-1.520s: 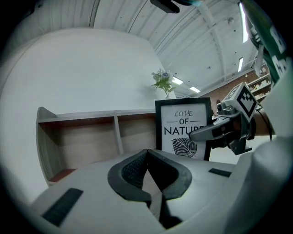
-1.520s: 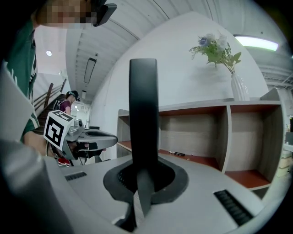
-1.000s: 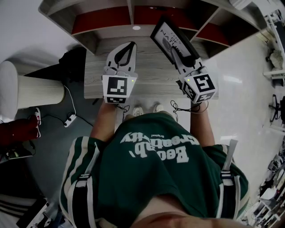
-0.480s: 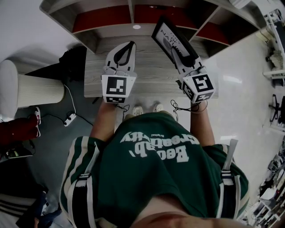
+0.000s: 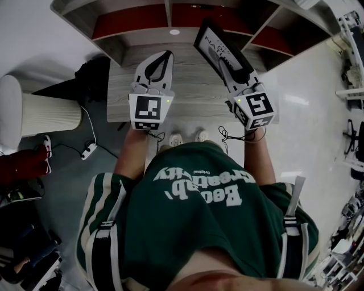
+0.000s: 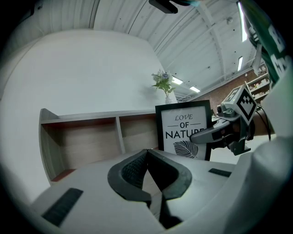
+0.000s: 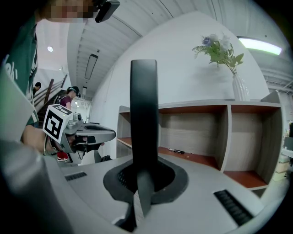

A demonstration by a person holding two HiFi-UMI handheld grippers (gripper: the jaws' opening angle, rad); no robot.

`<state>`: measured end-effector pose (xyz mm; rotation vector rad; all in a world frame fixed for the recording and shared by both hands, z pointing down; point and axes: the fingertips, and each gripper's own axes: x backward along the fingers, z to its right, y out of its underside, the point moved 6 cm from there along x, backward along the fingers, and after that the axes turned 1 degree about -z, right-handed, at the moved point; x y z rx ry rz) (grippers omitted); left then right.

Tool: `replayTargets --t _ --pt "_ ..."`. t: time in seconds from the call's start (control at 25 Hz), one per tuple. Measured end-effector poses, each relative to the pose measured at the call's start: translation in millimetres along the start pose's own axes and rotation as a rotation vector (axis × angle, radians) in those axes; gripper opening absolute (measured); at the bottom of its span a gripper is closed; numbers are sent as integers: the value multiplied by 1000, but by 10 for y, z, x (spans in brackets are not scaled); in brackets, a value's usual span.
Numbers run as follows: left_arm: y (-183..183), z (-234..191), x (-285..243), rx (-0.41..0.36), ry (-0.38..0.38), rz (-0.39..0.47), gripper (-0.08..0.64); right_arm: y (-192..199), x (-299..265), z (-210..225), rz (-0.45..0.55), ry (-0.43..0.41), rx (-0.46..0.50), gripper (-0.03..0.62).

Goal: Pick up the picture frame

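Observation:
The picture frame [image 5: 218,41] is black with a white print reading "LOVE OF NATURE" and a leaf. It is held upright above the wooden tabletop [image 5: 193,99], near the shelf unit. My right gripper [image 5: 223,57] is shut on its lower part. In the right gripper view the frame [image 7: 144,114] shows edge-on as a dark bar rising from between the jaws of my right gripper [image 7: 142,180]. My left gripper [image 5: 164,56] hovers to the left of the frame, shut with nothing in it. In the left gripper view the left gripper [image 6: 147,151] has its tips together, and the frame [image 6: 184,129] stands to its right.
A wooden shelf unit [image 5: 168,12] with reddish compartment floors runs along the table's far edge. A vase of flowers [image 7: 239,87] stands on top of it and a pen [image 7: 176,151] lies in one compartment. A white ribbed cylinder [image 5: 40,116] and cables [image 5: 88,152] are on the floor at left.
Both grippers and the frame keep their places. Only some dark things at the floor's lower left have shifted.

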<state>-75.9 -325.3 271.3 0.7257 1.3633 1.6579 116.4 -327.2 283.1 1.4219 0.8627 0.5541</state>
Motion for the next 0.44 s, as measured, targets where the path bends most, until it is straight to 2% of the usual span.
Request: replayTargets --t 0.44 --pt "-106 43 -14 -6 -1 -5 18 -57 55 44 -4 0 4 38"
